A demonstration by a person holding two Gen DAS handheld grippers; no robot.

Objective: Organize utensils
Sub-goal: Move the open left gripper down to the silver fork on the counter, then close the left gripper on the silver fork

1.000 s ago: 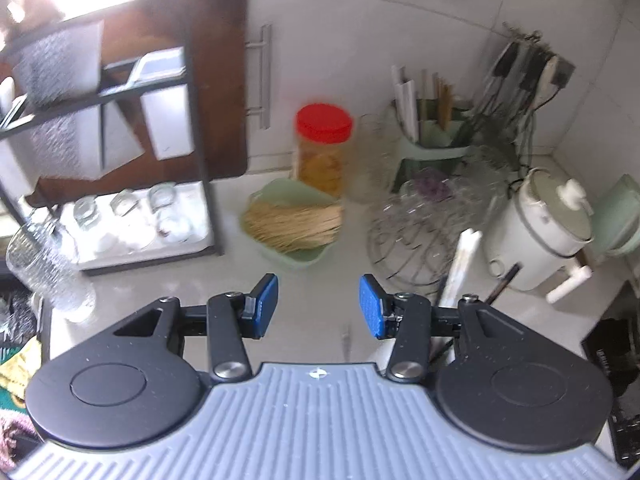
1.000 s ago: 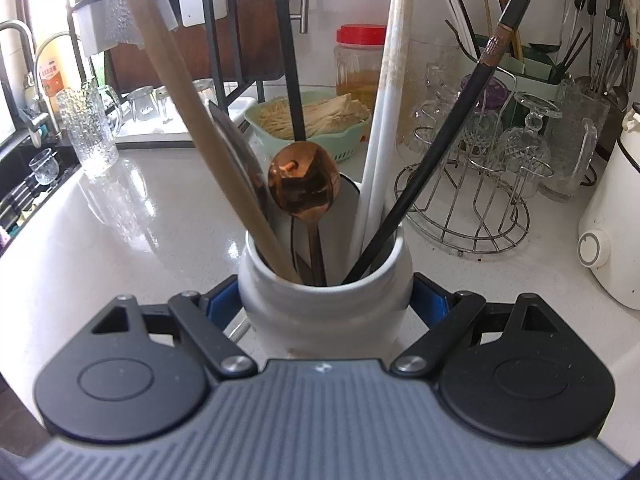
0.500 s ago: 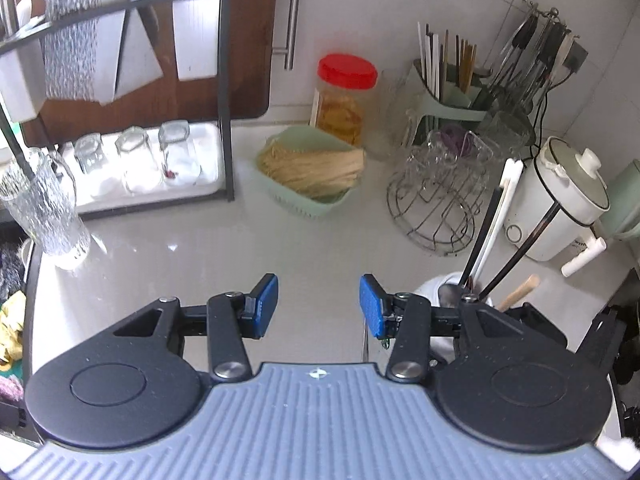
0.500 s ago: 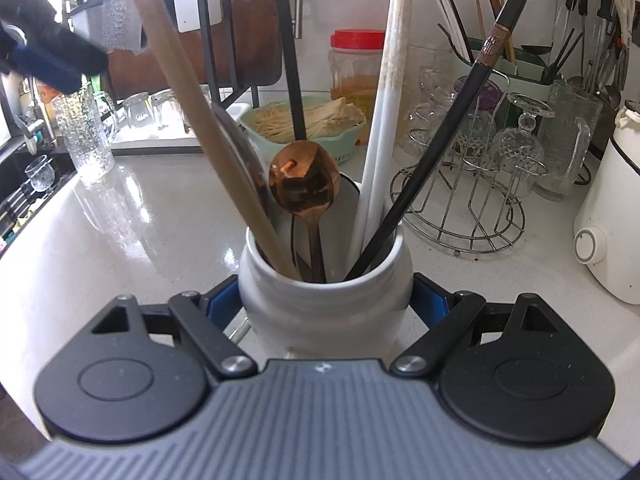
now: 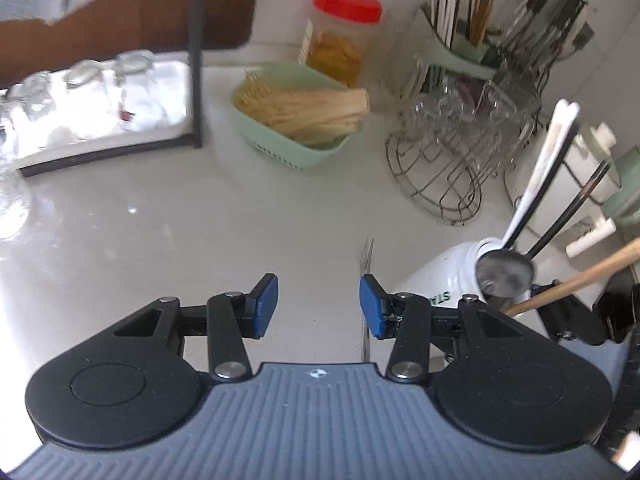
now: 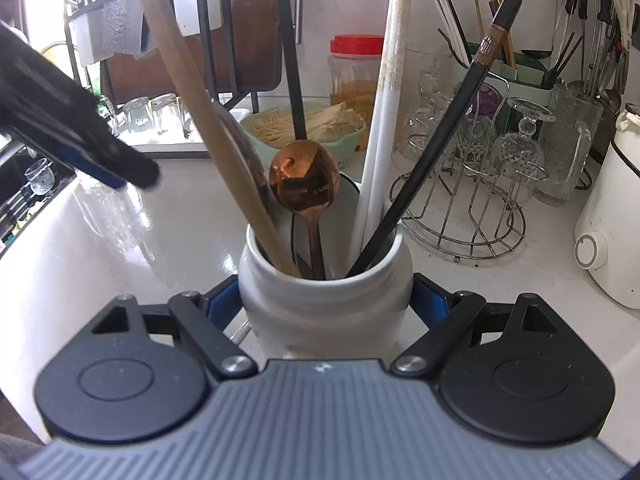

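Utensils (image 6: 304, 184) mostly stand in the white jar (image 6: 324, 292) that my right gripper (image 6: 324, 300) clamps on the counter (image 5: 200, 240), while my half-open, empty left gripper (image 5: 318, 306) hovers over one fork (image 5: 366, 264) left lying beside it.

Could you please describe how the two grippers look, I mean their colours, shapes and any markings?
Both look identical. The left gripper and the right gripper each have a grey ribbed body with a small round emblem at its front edge, two rounded black housings, black linkage arms with silver pivot screws, and blue pads on the fingers. No cables or sleeves are visible.
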